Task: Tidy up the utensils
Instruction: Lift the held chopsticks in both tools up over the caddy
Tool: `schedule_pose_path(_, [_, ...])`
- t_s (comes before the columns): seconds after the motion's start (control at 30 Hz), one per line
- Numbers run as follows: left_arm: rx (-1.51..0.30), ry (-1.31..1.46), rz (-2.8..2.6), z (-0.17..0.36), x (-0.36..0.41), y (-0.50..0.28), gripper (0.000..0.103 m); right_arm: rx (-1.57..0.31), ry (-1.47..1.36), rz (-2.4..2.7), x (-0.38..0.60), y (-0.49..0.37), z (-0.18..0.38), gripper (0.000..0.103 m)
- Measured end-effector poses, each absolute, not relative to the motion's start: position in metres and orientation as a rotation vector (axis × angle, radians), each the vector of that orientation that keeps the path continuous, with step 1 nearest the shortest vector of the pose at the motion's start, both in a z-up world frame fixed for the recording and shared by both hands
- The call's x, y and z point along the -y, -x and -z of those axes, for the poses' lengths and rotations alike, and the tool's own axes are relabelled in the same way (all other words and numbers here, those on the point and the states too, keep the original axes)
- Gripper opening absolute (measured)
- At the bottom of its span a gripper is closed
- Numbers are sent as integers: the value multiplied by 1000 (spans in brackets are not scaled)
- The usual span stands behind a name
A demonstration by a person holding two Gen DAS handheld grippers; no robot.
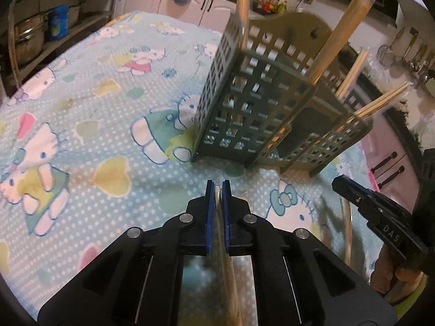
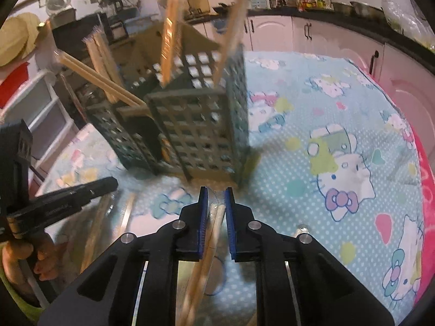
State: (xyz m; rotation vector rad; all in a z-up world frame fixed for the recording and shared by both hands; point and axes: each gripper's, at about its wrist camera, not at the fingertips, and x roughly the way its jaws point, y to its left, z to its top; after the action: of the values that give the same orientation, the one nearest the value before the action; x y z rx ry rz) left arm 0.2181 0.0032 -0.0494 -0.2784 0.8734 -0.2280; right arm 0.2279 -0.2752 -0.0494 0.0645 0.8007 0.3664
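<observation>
Green lattice plastic utensil holder (image 1: 261, 100) upright on cartoon-print tablecloth (image 1: 89, 103), several wooden chopstick packs (image 1: 345, 30) already slotted. Left gripper (image 1: 218, 190) pinched on clear-wrapped utensil.
Right view: right gripper (image 2: 216, 197) clamps wrapped wooden chopsticks (image 2: 209, 247), near holder (image 2: 201, 127). More left.

Right wrist view: utensil holder (image 2: 190, 125) motion-blurred, grid edges smeared. Wrapped chopsticks (image 2: 209, 244) between the right gripper's (image 2: 216, 198) fingers run out of frame at the bottom edge; lower length blurred. Left wrist view: thin clear-wrapped item (image 1: 218, 209) in the left gripper (image 1: 218, 190), kind unclear, lower end hidden by the gripper body. Tall stick (image 1: 244, 5) in the holder cut off by the top edge.
</observation>
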Motion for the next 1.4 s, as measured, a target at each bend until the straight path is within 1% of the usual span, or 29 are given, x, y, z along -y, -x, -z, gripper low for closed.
schedule_pose_path(0.6, [-659, 287, 133, -22, -54, -169, 1, -607, -43, -413, 252, -201, -18, 11])
schedule_pose_path(1.07, [-513, 374, 87, -65, -92, -155, 1, -466, -29, -457, 234, -170, -72, 10])
schedule_pose_path(1.4, [-447, 377, 90, -92, -100, -152, 1, -367, -53, -478, 228, -160, -104, 10])
